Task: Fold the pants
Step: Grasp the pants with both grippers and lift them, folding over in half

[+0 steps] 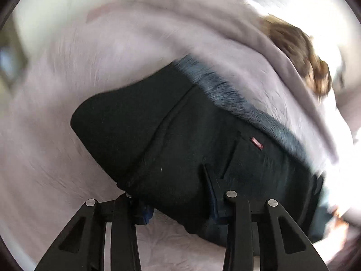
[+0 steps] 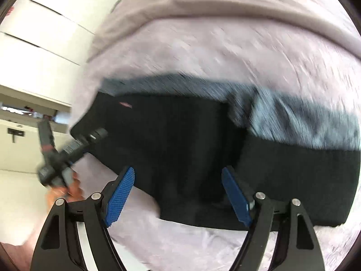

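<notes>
Left black two-finger tool (image 1: pixel 178 205): jaws drawn in, clamped on a fold of the dark denim pants (image 1: pixel 180 135), blue pads mostly buried in the cloth; pitched steeply downward.

Right black two-finger tool (image 2: pixel 178 194): jaws spread wide, ribbed blue pads (image 2: pixel 119 196) bare, nothing pinched between them; also pitched steeply down.

Right wrist view catches the left tool's grey handle with a hand (image 2: pixel 67 187) wrapped around it; blurred.

I saw black pants (image 2: pixel 180 135) with a small red tag (image 1: pixel 256 142) and a faded grey-blue inner side (image 2: pixel 293 122), lying on a pale lilac bedspread (image 2: pixel 225 45). My right gripper (image 2: pixel 178 194) was black with blue ribbed pads (image 2: pixel 119 196). Far left stood white drawers (image 2: pixel 45 33).
</notes>
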